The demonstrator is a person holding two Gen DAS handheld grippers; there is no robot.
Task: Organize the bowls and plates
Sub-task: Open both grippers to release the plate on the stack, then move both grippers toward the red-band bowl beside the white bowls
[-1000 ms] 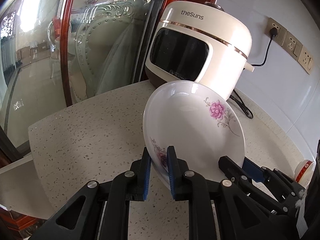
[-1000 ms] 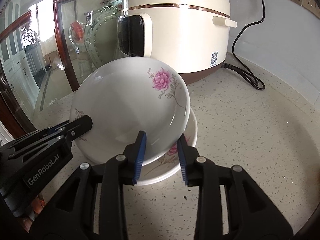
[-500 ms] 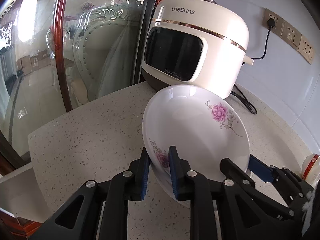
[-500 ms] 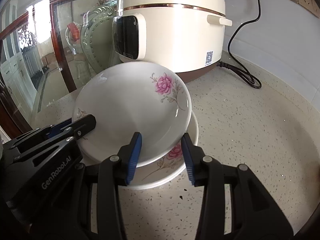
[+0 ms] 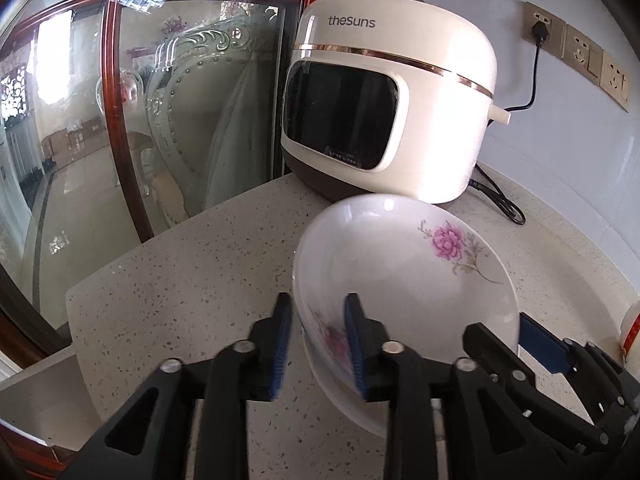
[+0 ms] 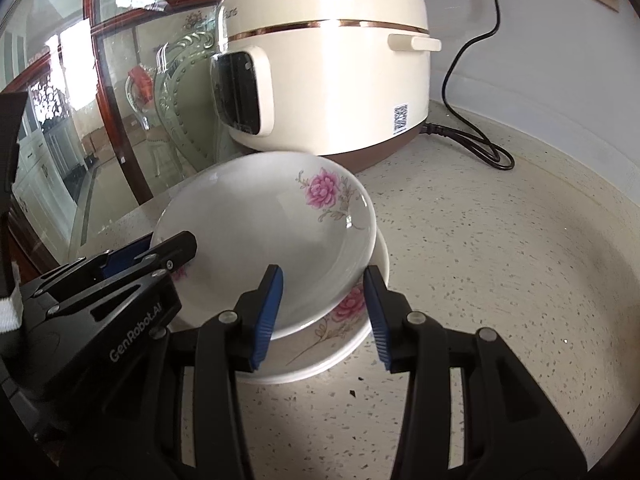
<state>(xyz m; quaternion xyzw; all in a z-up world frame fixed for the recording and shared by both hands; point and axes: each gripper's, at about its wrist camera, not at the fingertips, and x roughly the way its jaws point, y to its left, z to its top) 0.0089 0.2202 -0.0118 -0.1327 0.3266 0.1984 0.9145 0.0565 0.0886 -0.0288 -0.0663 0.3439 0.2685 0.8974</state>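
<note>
A white plate with pink flowers [image 5: 404, 280] sits tilted on top of a second flowered plate [image 6: 340, 328] on the speckled counter. My left gripper [image 5: 318, 344] is open, its jaws spread on both sides of the top plate's near rim, and it also shows in the right wrist view [image 6: 160, 248]. My right gripper [image 6: 322, 312] is open, its jaws on either side of the plates' rim without pinching them. It shows at the lower right of the left wrist view [image 5: 532, 340].
A cream rice cooker [image 5: 384, 108] stands at the back, its black cord [image 6: 472, 132] running to wall sockets [image 5: 576, 52]. A curved glass partition with a red wood frame [image 5: 120, 120] bounds the counter's left. A small red-and-white container [image 5: 632, 328] stands far right.
Both grippers have opened. The left let go of the top plate's rim, and the plate has settled lower onto the plate beneath. Both grippers have drawn back a little.
</note>
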